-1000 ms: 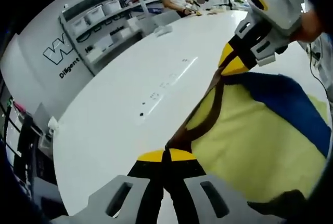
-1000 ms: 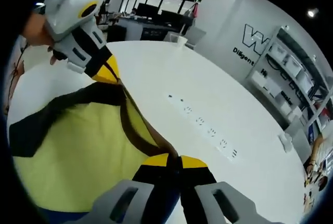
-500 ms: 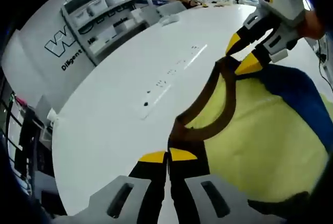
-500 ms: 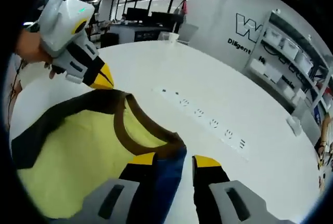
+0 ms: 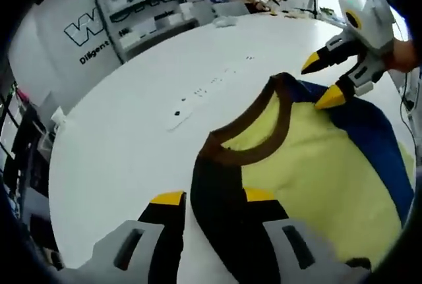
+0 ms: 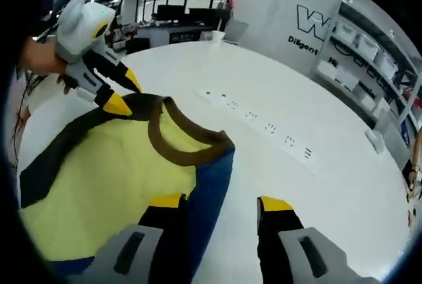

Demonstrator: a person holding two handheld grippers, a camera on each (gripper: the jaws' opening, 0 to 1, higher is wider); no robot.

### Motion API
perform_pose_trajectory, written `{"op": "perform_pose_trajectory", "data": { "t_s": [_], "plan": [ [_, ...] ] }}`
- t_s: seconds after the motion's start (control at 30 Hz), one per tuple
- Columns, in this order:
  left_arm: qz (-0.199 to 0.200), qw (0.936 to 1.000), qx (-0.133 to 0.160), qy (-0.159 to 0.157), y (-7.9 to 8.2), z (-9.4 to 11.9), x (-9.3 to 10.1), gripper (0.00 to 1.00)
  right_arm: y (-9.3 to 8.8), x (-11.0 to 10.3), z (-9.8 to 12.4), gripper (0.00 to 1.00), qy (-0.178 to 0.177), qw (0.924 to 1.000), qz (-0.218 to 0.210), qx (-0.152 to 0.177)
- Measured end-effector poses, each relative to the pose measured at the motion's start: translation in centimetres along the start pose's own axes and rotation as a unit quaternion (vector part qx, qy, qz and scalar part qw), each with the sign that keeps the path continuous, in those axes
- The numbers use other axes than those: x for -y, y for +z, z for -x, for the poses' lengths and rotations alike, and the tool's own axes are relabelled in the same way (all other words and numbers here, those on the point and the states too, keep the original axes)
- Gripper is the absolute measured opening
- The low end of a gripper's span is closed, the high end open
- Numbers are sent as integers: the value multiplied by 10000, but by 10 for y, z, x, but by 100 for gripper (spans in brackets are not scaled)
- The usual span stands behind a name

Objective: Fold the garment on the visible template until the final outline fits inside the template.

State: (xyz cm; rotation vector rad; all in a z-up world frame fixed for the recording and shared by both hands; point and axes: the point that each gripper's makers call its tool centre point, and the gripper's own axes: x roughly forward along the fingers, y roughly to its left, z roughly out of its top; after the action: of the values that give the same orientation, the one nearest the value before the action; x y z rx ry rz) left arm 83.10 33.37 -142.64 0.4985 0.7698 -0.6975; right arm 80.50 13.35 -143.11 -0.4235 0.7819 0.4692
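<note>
Since it's a thin knit T-shirt (image 5: 316,165), yellow body with a brown collar band (image 5: 254,142) and one blue and one dark brown sleeve, I'd expect it to be light, floppy and zero help holding its own shape. It lies spread on the white counter (image 5: 132,119) with the neckline up toward 12 o'clock in both views. In the left gripper view the brown shoulder runs down to 6 o'clock between that tool's jaws; in the right gripper view the blue sleeve (image 6: 208,195) does the same by the inner jaw.

Both tools look open and empty. The left tool (image 5: 214,198) has its yellow-tipped jaws spread on either side of the brown shoulder without pinching it. The right tool (image 6: 221,201) is spread wide too, one jaw over the blue edge and the other over bare counter. You can also spot each tool from the other's camera, jaws parted near the collar at roughly 2 o'clock and 10 o'clock.

My guess on grabbing: go for the seams. The collar band and shoulder seams are doubled fabric, so they'll pinch cleanly and drag the panel along, while a mid-body pinch would just bunch one layer. It should slide easily on that slick counter. I can't make out any template outline.

Further out, a row of small marks (image 6: 264,126) crosses the counter, with shelving (image 5: 151,0) behind.
</note>
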Motion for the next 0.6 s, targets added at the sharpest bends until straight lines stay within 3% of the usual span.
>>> {"op": "perform_pose_trajectory", "data": {
  "t_s": [0.07,0.17,0.2,0.33,0.4,0.6],
  "plan": [
    [-124,9999,-106,21,-5,-1,5,32,-4,2,-2,17,-36,10000,-10,-73],
    [-950,9947,-182,335,-8,0,-3,14,-6,12,-5,1,-235,9996,21,-149],
    [-888,9955,-201,278,-10,-1,0,13,-7,14,-6,0,-241,9996,24,-171],
    [-565,9976,-187,366,-11,-1,-6,17,-8,15,-12,6,-145,9992,-302,-197],
    [-494,9977,-189,428,-10,-2,-10,17,-5,13,-12,8,-136,9996,-242,-101],
    [-706,9955,-206,604,-9,-1,-12,17,-1,3,-5,18,-6,9997,-243,37]
  ]
}}
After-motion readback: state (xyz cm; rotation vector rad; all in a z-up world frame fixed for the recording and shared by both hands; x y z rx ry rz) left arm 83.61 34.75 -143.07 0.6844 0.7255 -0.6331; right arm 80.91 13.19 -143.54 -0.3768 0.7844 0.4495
